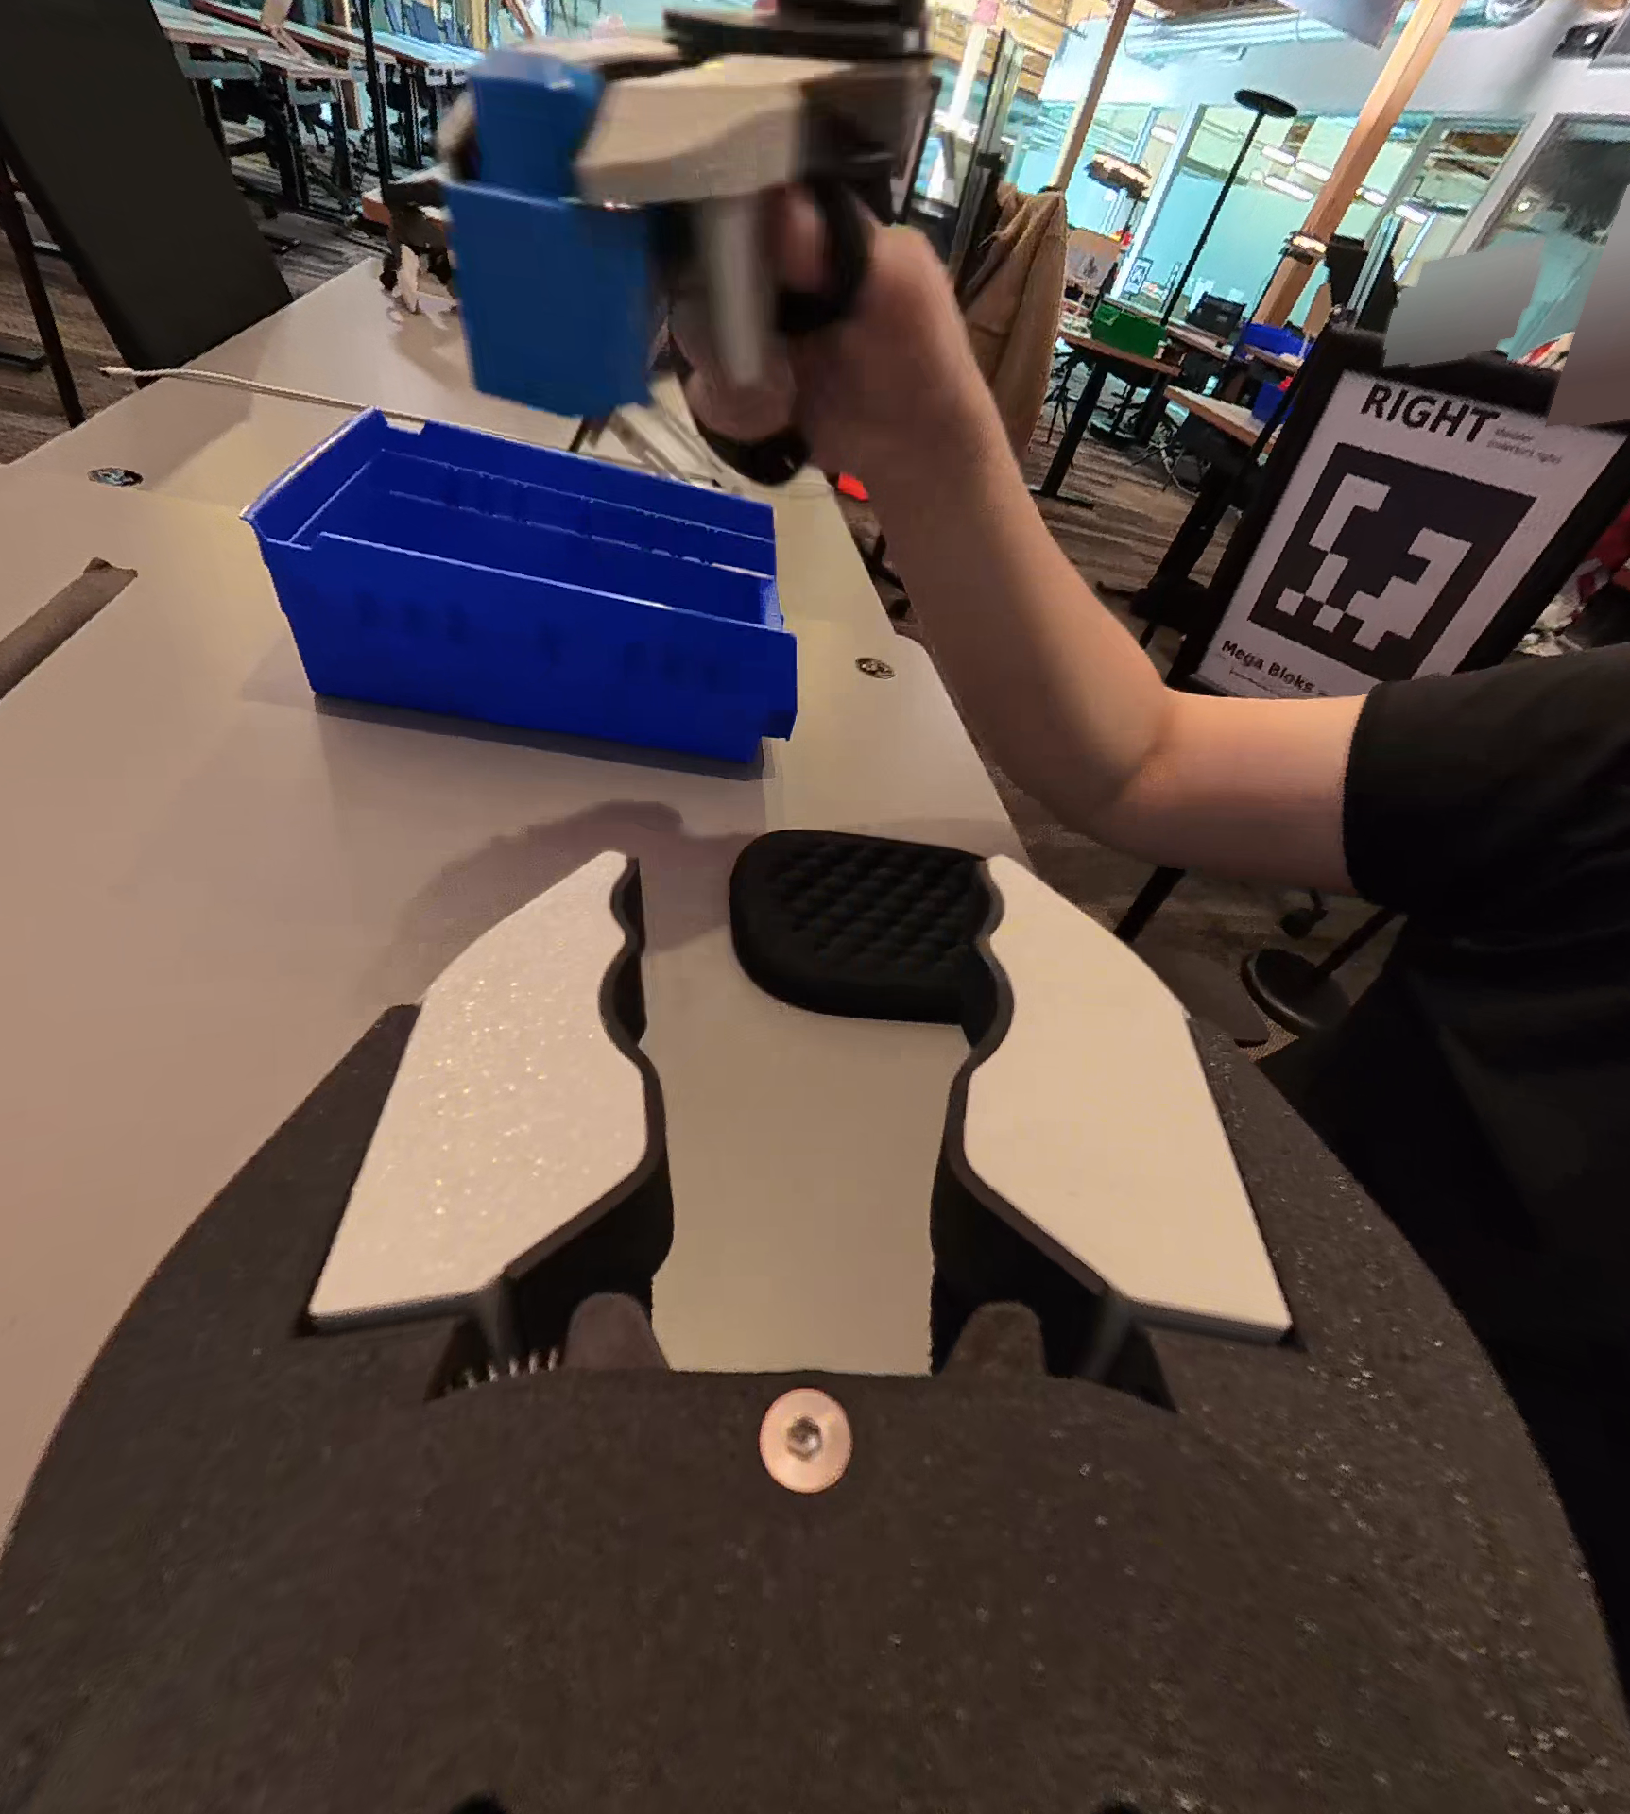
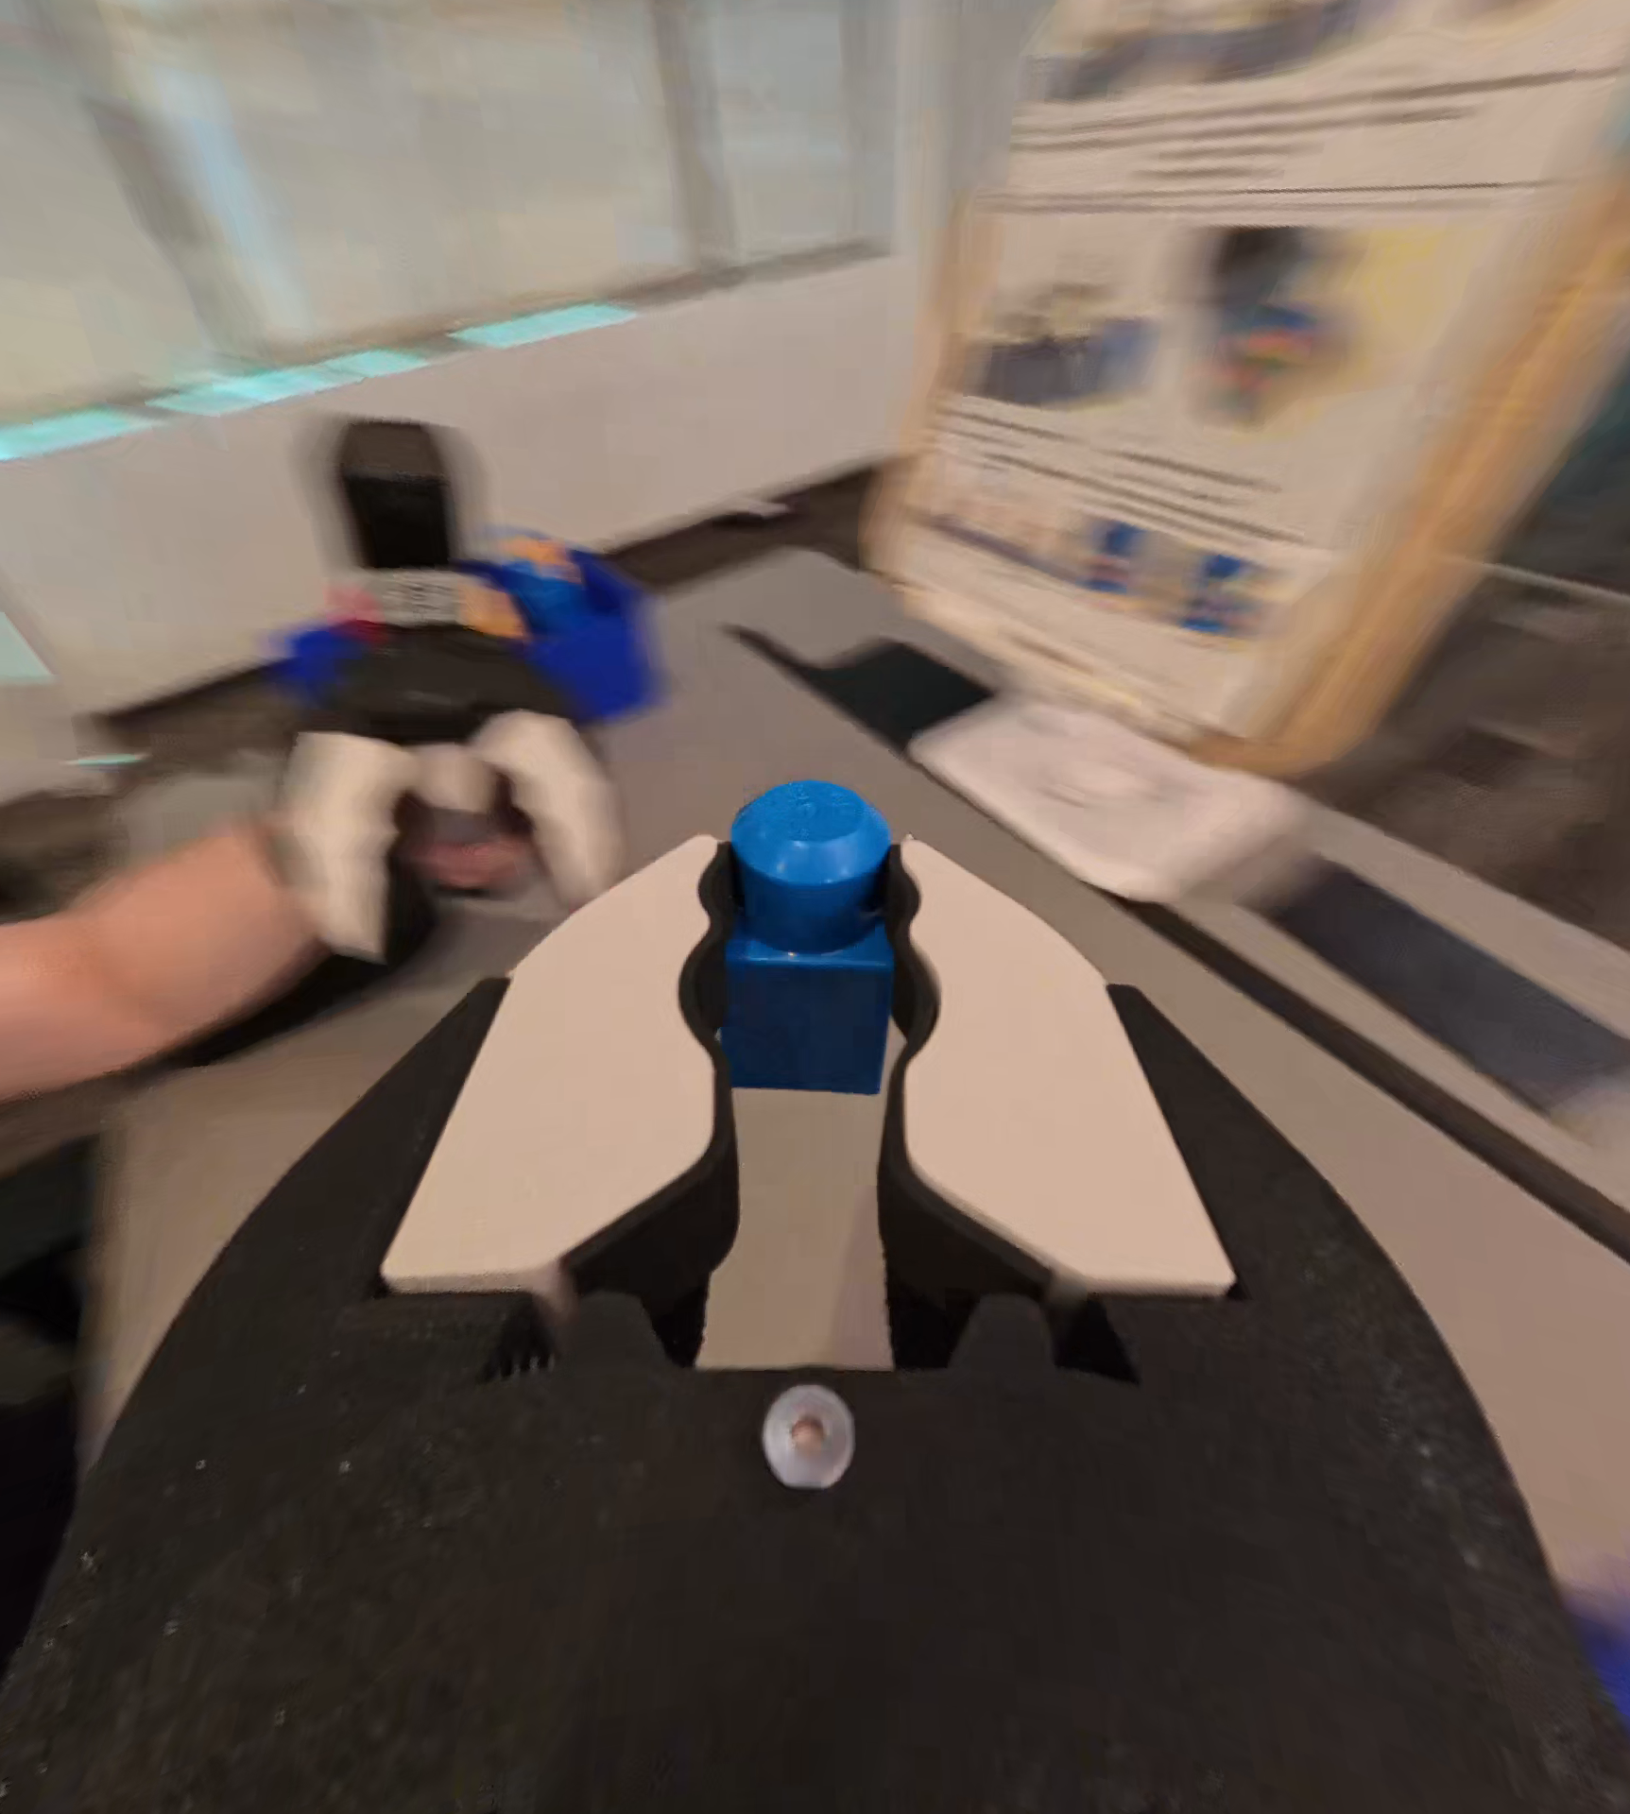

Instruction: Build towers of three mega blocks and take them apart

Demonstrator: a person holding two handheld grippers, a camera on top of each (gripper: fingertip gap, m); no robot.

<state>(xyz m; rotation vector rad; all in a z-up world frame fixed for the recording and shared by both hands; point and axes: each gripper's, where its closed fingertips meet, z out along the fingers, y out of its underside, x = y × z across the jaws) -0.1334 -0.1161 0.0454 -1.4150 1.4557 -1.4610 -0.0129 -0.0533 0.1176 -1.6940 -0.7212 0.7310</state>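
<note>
Gripping blue block between fingertips: right claw; left claw wide, empty.

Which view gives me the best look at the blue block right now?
The right wrist view: the blue block sits sharp and centred between the right tool's fingers, stud pointing forward. In the left wrist view the raised right tool is motion-blurred and seen from the side, so the block cannot be picked out there.
</note>
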